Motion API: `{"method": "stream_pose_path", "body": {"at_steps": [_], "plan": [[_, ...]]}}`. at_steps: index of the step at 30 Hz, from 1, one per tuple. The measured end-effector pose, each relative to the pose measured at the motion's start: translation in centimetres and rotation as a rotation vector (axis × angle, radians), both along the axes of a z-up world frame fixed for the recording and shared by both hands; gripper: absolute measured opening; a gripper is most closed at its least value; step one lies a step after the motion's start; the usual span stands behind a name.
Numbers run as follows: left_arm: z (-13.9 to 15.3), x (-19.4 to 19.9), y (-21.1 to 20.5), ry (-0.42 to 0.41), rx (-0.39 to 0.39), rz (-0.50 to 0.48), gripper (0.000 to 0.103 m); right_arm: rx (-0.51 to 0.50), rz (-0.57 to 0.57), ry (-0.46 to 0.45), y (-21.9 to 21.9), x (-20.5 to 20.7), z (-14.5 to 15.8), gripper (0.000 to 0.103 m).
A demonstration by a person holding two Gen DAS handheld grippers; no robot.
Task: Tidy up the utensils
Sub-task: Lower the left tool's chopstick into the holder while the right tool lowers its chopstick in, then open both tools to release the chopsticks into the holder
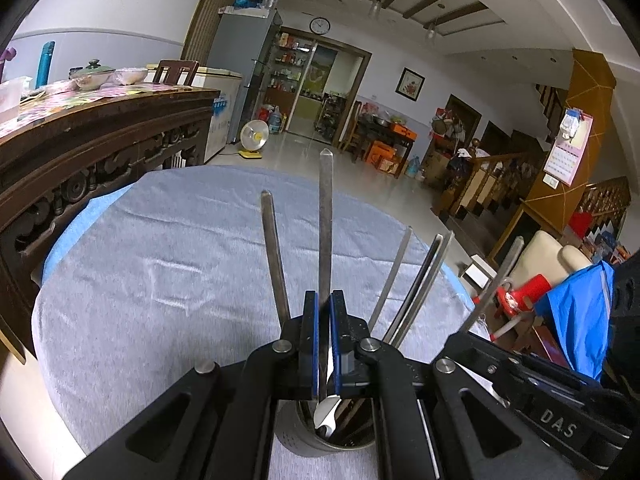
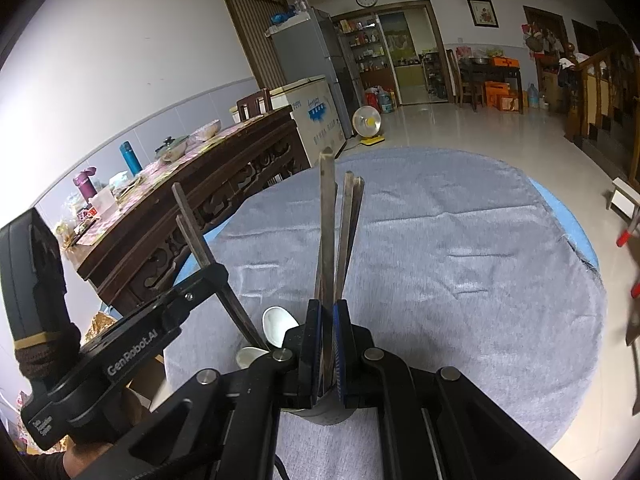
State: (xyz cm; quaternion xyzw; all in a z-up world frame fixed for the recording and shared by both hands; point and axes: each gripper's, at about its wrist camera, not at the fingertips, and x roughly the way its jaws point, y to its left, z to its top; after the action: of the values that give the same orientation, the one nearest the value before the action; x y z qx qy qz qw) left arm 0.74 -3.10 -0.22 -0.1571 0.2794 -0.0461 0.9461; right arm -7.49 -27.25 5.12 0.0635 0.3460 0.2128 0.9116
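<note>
Showing only rightward: white spoons [image 2: 276, 330] beside holder [image 2: 320, 410].

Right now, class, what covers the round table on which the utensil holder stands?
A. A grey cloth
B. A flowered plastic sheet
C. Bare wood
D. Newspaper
A: a wrinkled grey cloth spreads over the round table under the metal utensil holder.
</note>
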Motion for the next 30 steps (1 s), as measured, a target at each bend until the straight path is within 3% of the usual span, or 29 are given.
{"method": "stream_pose_path", "body": {"at_steps": [30], "plan": [[-1.3,0.5,-0.7,0.071,0.011,-0.044,0.006,0.003,0.006,0.037,0.2,0.9,-1.3,0.007]]}}
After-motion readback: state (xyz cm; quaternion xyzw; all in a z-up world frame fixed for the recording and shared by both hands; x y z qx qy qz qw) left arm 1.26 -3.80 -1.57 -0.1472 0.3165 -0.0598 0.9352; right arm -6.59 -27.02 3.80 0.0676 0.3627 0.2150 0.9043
